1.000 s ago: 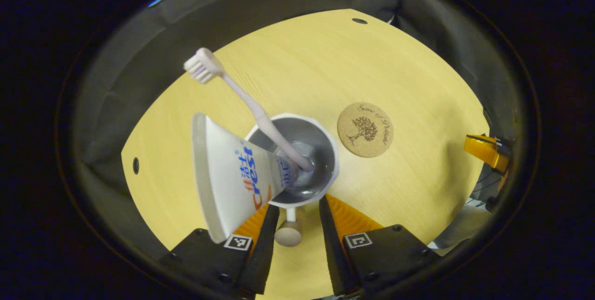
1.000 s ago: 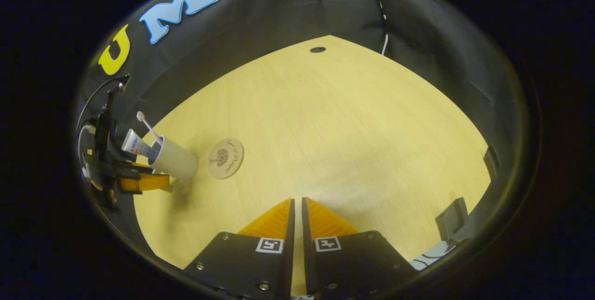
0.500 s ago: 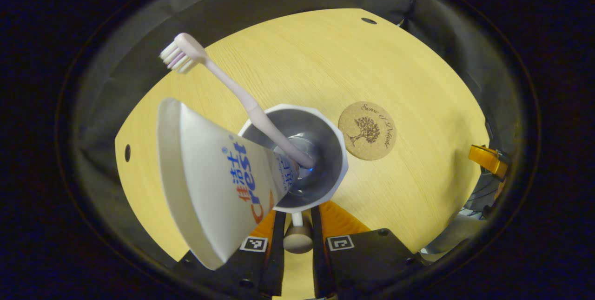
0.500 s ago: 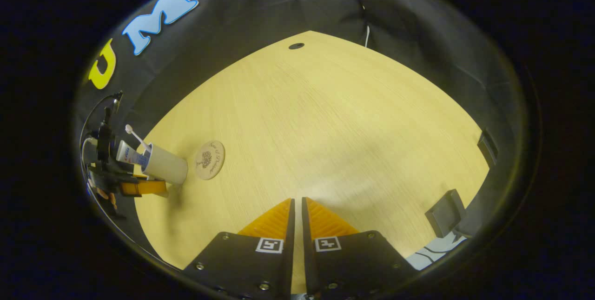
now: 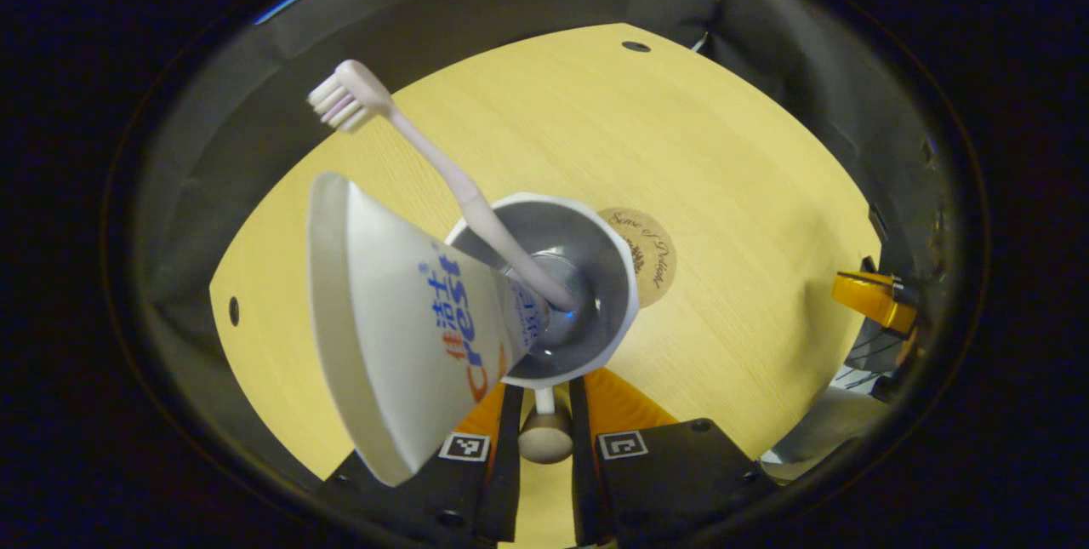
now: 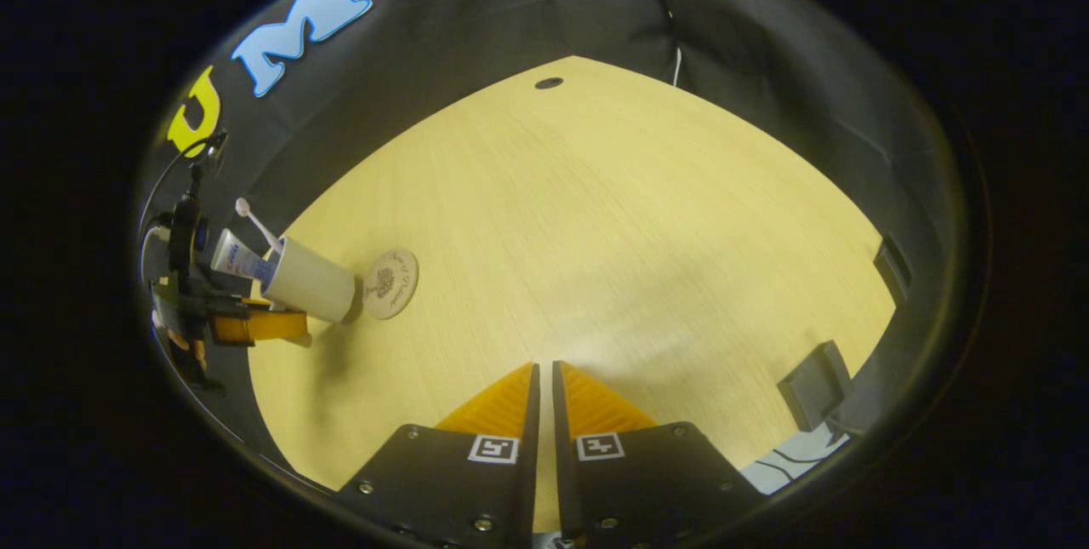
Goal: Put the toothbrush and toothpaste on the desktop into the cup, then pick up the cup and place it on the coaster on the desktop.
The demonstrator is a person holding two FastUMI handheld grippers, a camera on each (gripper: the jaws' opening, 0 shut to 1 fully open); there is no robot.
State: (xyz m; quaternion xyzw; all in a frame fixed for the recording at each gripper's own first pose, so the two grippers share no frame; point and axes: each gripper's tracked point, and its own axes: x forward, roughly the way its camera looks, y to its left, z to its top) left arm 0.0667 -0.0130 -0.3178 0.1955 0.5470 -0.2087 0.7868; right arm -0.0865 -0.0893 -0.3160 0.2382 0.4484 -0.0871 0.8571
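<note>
My left tool (image 5: 539, 413) pinches the handle of the cup (image 5: 544, 289), with toothbrush (image 5: 442, 170) and toothpaste (image 5: 400, 328) inside, partly over the coaster (image 5: 651, 255). My right tool (image 6: 544, 413) is squeezed narrow, holding nothing.

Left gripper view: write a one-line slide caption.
Left gripper carries cup with toothbrush and toothpaste toward coaster.

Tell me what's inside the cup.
The cup holds a toothbrush, head up, and a toothpaste tube, both leaning out over the rim. The tube hides part of the cup's inside.
</note>
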